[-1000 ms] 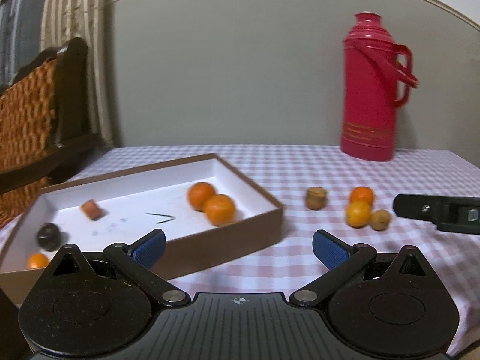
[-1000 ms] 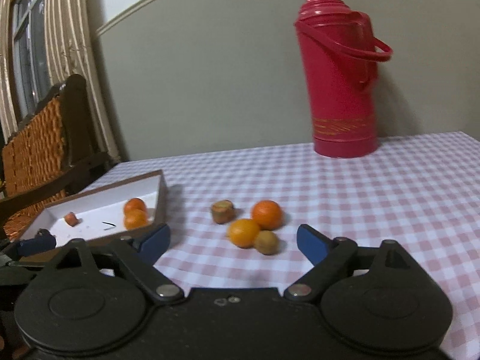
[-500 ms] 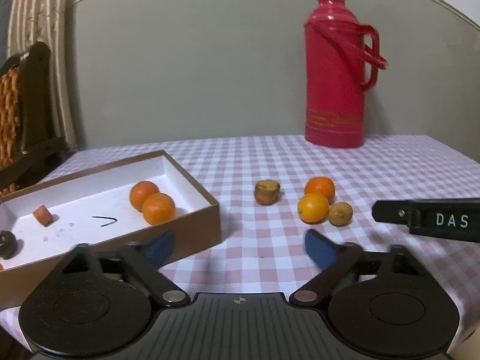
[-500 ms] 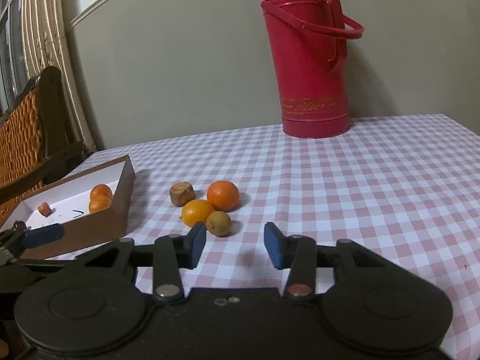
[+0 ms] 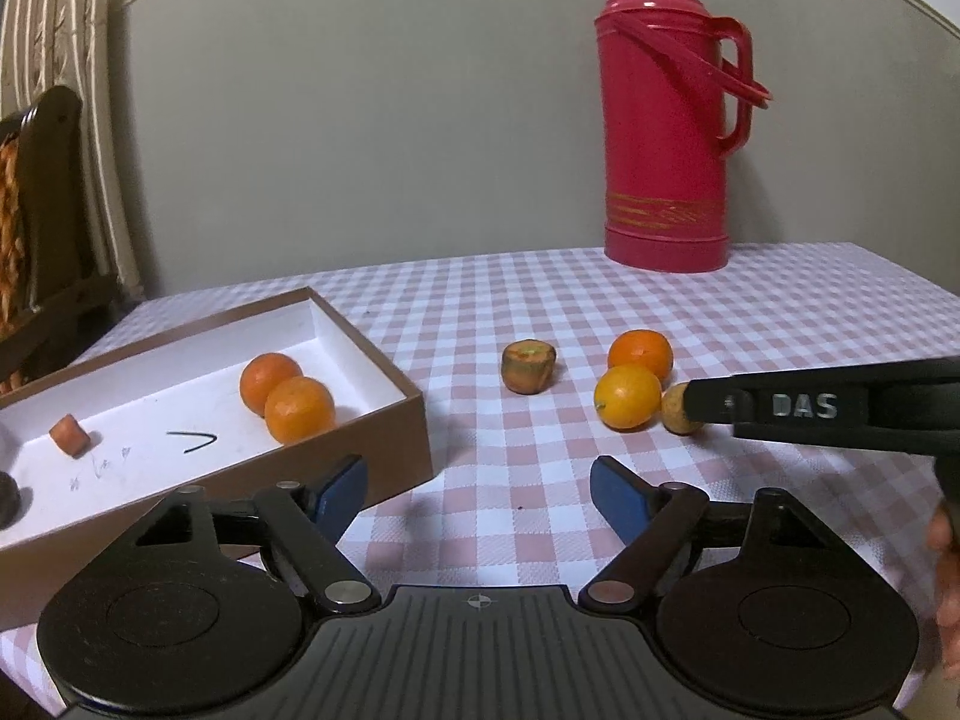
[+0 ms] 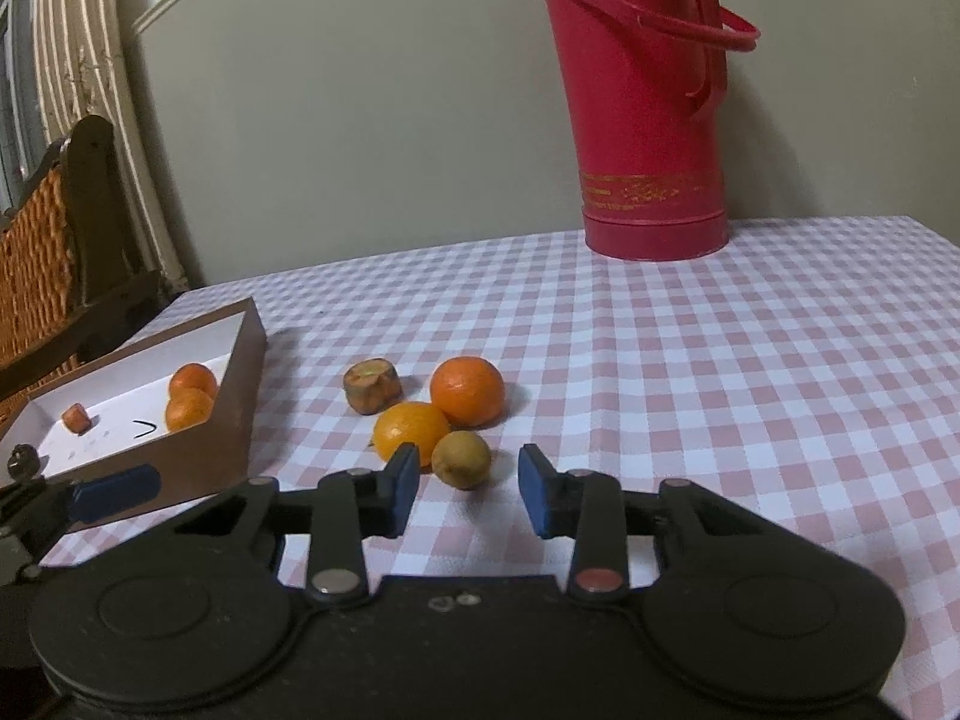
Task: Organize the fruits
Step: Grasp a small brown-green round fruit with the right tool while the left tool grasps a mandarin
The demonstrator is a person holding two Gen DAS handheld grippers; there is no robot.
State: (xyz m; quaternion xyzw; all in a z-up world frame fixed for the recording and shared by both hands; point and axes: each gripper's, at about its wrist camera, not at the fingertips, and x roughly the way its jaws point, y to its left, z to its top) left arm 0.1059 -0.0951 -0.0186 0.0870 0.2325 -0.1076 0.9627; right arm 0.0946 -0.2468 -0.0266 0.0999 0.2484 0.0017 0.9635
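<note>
Four loose fruits sit mid-table on a pink-and-white checked tablecloth (image 6: 690,372). Far left: striped curtain (image 6: 72,60) and a dark wooden chair with woven cane back (image 6: 36,264), against a plain grey-green wall (image 5: 360,120) with a pale curved moulding. Brown cardboard box (image 5: 384,420), white inside, lies at the table's left; in it two oranges (image 5: 288,396) touching each other, a small orange chunk (image 5: 71,434), a dark round item at the near edge, partly cut off.

Left gripper (image 5: 479,489): jaws closing, wide apart, nothing between them, only cloth below.

Centre: a brownish cut fruit stub (image 6: 372,385), apart from the cluster. Beside it an orange (image 6: 468,391), a yellower orange (image 6: 411,431) and a small yellow-brown fruit (image 6: 461,459), all three touching or nearly so.

Right gripper (image 6: 468,489): jaws closing, blue pads flanking the small yellow-brown fruit on either side, gaps visible, no contact yet.

Right rear: tall red thermos flask (image 6: 648,120) with handle, upright near the wall.
</note>
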